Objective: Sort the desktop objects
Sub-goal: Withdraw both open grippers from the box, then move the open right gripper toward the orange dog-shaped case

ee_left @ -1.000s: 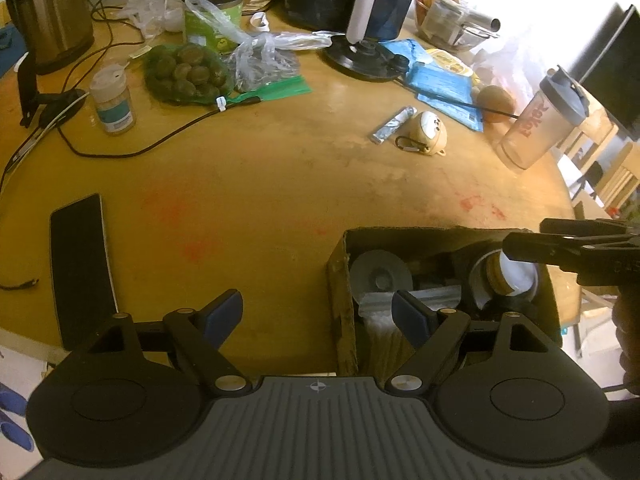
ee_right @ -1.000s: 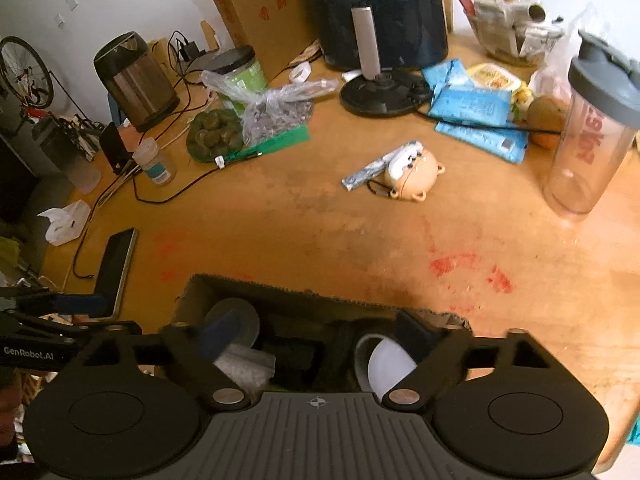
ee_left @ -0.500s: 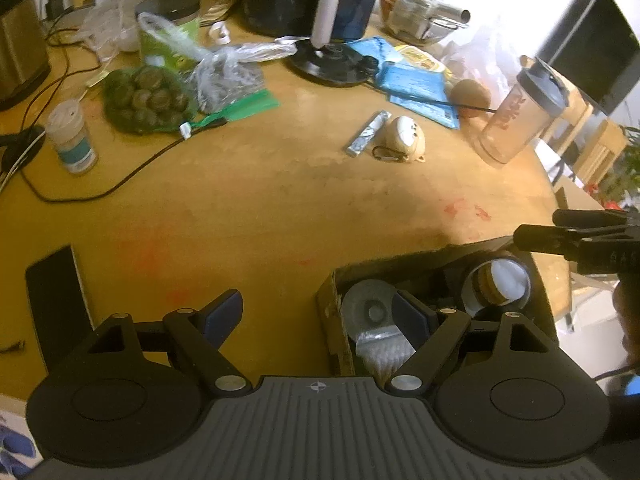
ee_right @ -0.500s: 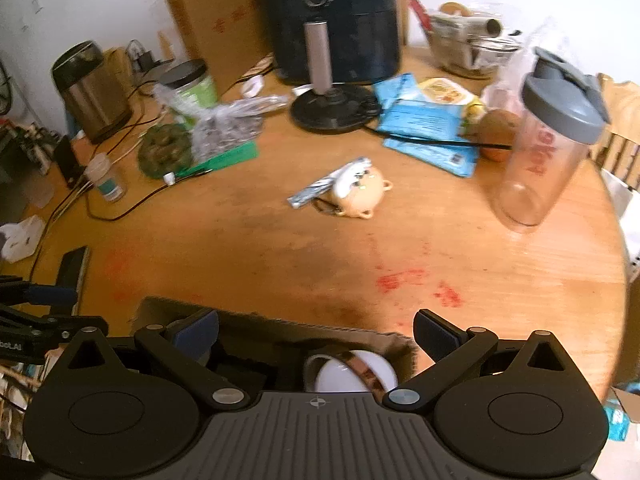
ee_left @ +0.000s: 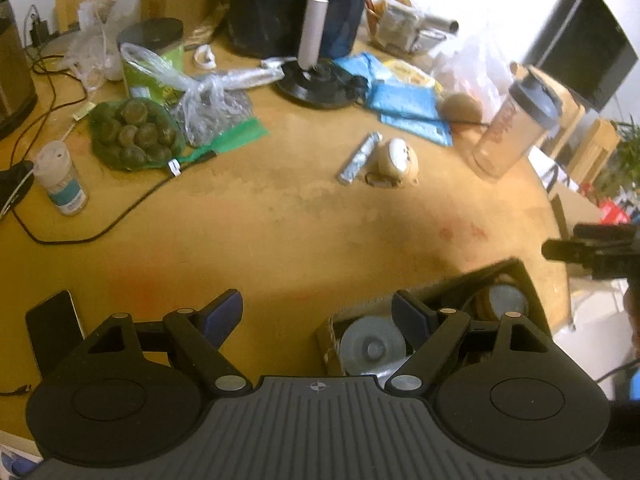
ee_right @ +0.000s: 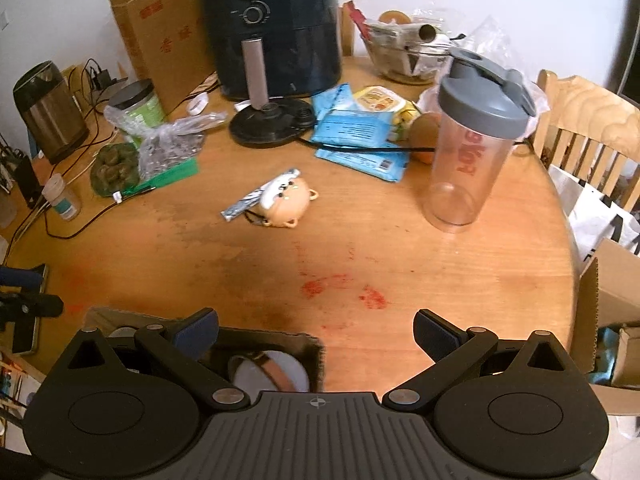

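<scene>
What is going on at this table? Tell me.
A person is sorting clutter with two handheld grippers. Both the left gripper and the right gripper are open and empty above the box, which already holds tape rolls. A small toy and a shaker are among the things on the table.

- Dark air fryer (ee_right: 276, 28) — far side of the bench (ee_right: 400, 248).
- Steel kettle (ee_right: 48, 110), far left.
- Wooden chair (ee_right: 588, 136) — right, beside the bench.
- Black monitor (ee_left: 580, 44), far right.
</scene>
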Demonstrator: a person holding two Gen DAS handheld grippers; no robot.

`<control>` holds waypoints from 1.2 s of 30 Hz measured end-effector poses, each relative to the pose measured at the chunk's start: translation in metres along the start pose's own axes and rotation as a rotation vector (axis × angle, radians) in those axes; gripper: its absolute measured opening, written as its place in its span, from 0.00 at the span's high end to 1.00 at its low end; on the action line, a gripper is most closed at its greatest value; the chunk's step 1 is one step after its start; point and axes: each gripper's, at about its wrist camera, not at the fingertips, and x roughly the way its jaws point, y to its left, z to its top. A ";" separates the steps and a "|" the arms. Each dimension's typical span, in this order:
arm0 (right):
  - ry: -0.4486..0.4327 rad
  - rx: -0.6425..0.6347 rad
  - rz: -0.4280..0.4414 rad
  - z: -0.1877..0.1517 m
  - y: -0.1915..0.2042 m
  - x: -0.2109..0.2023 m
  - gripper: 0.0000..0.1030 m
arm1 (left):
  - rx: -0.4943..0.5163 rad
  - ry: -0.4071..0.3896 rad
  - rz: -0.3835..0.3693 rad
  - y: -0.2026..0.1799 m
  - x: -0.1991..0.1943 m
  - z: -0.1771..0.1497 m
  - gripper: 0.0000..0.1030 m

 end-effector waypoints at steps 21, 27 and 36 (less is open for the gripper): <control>0.015 -0.063 0.087 0.019 -0.059 0.027 0.00 | -0.128 -0.050 0.097 -0.029 -0.006 0.016 0.20; 0.027 -0.090 0.112 0.024 -0.066 0.036 0.00 | -0.152 -0.057 0.126 -0.038 -0.007 0.015 0.20; 0.042 -0.107 0.153 0.032 -0.069 0.050 0.00 | -0.165 -0.063 0.143 -0.046 -0.014 0.009 0.20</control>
